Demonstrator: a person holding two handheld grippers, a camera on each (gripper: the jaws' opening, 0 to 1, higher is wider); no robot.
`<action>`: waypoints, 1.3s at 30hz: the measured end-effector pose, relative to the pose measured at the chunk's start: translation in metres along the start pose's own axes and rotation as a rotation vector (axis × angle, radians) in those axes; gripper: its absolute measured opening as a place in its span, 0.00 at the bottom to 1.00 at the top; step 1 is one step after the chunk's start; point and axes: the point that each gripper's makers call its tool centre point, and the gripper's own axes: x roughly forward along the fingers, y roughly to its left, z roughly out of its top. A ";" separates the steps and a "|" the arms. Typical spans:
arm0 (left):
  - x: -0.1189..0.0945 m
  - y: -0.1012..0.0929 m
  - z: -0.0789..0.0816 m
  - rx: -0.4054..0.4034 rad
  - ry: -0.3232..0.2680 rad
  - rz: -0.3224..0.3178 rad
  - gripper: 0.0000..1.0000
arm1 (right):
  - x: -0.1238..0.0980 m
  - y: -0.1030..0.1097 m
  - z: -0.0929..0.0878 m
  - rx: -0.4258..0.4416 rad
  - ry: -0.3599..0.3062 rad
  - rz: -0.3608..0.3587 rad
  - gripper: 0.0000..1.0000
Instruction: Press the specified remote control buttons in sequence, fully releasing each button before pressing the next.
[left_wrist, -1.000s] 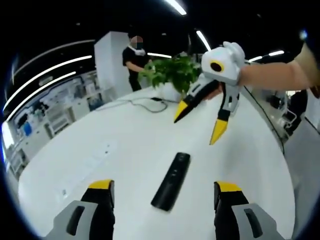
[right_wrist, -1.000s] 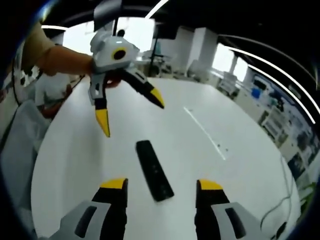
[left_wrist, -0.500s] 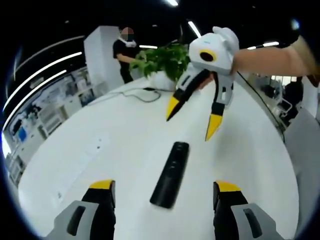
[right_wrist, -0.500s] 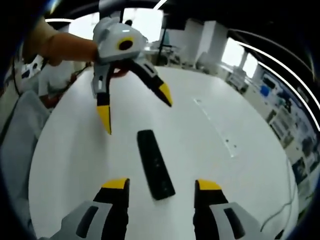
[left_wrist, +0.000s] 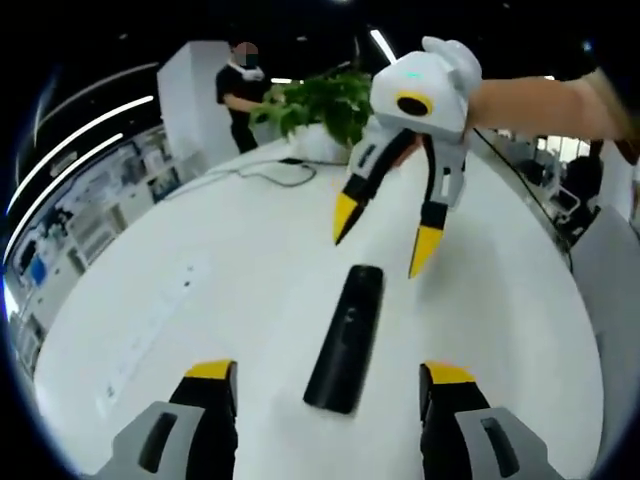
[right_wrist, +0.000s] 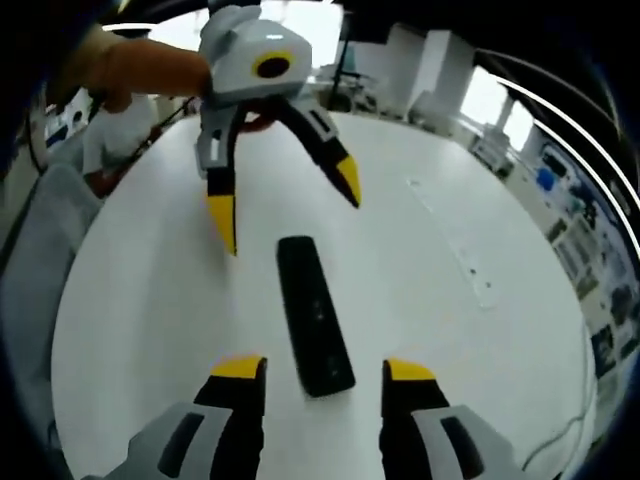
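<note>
Centrally, a slim black rectangular remote control (left_wrist: 346, 338) lay flat on a white round-edged table (left_wrist: 200, 260), lengthwise between and just ahead of the left gripper (left_wrist: 325, 378)'s two yellow-tipped black jaws, which stood wide apart and held nothing. Beyond the remote's far end, the right gripper (left_wrist: 380, 238), white-bodied with black jaws ending in yellow points, hung above the table with its jaws spread, both tips aimed down toward the remote but apart from it. A person's bare forearm (left_wrist: 540, 105) led from it toward the right edge of the left gripper view.

Item, right gripper view: the same remote control (right_wrist: 313, 315) lay between and just ahead of the right gripper (right_wrist: 322, 372)'s own jaws, likewise spread wide and empty. The left gripper (right_wrist: 287, 213) hung past the remote's far end, jaws open, one tip to the left of the remote and one above its far end, neither touching it. The table (right_wrist: 140, 300) was bare around the remote.

Item, background, well beyond the jaws in the left gripper view: a green leafy plant in a white pot (left_wrist: 322, 108), a dark cable (left_wrist: 270, 172) lying on the table beside it, and a standing person in dark clothing (left_wrist: 238, 92) next to a white pillar. A faint strip of small markings (right_wrist: 452, 244) ran across the tabletop to the right of the right gripper's jaws.
</note>
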 end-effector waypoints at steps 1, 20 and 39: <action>0.001 -0.001 -0.001 0.000 0.004 -0.004 0.75 | 0.001 0.000 -0.001 -0.001 0.005 0.002 0.41; 0.026 -0.002 -0.012 0.049 0.113 -0.067 0.62 | 0.022 -0.001 -0.016 -0.014 0.098 0.055 0.33; 0.033 -0.012 -0.020 0.034 0.177 -0.150 0.39 | 0.028 -0.002 -0.021 0.017 0.137 0.111 0.26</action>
